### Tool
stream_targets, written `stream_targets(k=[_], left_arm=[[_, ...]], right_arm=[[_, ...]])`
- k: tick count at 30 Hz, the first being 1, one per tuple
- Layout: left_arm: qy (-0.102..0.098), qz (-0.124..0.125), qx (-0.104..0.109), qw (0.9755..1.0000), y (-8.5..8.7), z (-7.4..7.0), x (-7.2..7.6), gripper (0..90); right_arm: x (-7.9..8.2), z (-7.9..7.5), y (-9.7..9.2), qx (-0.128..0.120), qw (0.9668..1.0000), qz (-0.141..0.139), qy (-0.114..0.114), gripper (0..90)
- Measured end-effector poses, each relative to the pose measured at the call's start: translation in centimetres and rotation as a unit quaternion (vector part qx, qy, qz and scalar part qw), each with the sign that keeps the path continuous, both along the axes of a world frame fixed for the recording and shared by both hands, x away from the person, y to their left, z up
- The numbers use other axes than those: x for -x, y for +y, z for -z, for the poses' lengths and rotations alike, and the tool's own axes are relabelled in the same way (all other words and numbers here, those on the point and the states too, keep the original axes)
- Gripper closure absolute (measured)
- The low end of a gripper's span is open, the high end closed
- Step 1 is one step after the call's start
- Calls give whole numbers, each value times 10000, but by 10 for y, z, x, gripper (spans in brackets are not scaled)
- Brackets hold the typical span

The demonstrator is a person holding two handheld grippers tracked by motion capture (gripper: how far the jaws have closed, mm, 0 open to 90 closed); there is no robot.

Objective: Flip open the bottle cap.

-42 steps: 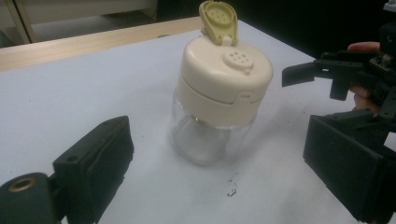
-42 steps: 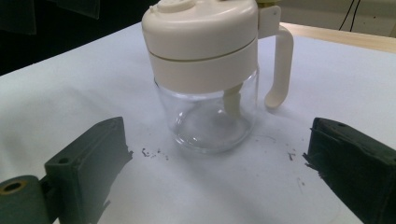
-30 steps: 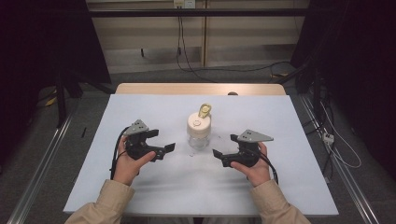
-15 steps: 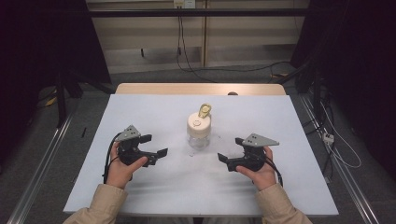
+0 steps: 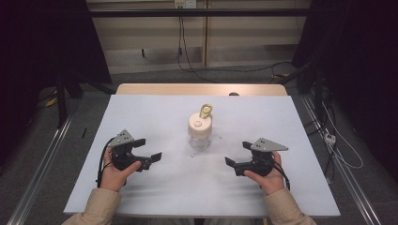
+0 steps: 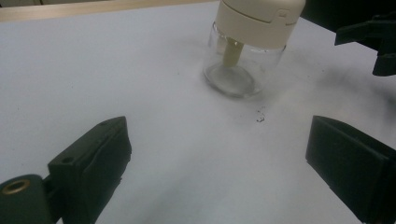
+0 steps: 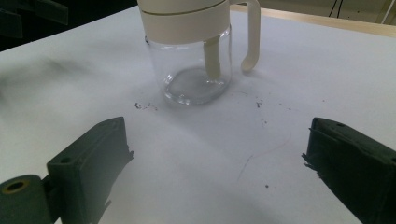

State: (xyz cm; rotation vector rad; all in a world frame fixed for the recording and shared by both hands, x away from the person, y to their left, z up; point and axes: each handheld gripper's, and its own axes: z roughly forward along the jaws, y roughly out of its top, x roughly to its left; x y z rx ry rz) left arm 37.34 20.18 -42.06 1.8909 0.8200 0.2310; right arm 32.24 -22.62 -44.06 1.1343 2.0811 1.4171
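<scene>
Grippers drawn back toward the person: left gripper (image 5: 149,157) and right gripper (image 5: 234,161) hang wide open, empty, flanking the clear glass jar with cream lid (image 5: 200,131) mid-table, seemingly released, perhaps finished.

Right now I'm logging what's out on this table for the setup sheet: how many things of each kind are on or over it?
Glass jars with a cream lid: 1, the jar
Black hand-held grippers: 2, the left gripper and the right gripper
White table covers: 1, the sheet
Total: 4
</scene>
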Motion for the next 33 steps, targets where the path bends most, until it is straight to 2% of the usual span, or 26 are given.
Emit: stream_targets(k=[8,10,17,18,23,33], left_arm=[[-8,-18,-32,10000,6,0,2,62],[10,-29,14,10000,7,1,2,62],[-7,-67,-1,10000,15,1,5,62],[6,-85,48,10000,15,1,6,62],[45,-77,-26,10000,19,4,8,62],[92,-116,-29,9999,23,7,10,62]], right_arm=[[8,2,-9,60,10000,44,-24,62],[9,2,-11,101,9999,57,-37,61],[14,2,-19,55,9999,116,-45,61],[15,2,-20,55,9999,119,-46,61],[19,4,-25,80,9999,126,-33,61],[27,3,-35,124,9997,164,-92,61]])
